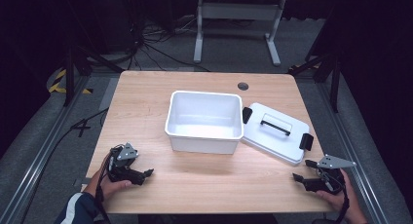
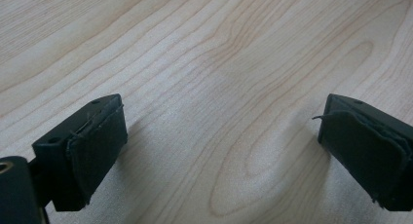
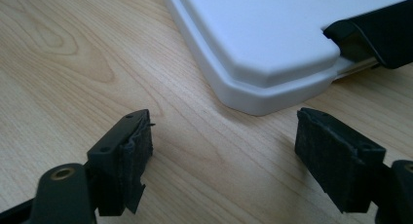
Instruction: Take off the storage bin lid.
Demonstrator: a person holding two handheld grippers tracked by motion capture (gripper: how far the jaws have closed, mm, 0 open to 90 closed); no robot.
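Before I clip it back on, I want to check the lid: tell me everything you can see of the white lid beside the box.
The white rectangular plastic lid lies top side up on the wooden table, right of the open white plastic box, its near edge against or very near the box. It has rounded corners, a black bar handle across its middle and a black latch at each end. Neither gripper touches it.

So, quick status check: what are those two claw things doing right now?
Left gripper open, empty, low over the wooden table. Right gripper open, empty, near the white plastic lid. Open white plastic bin mid-table, nothing in the way.
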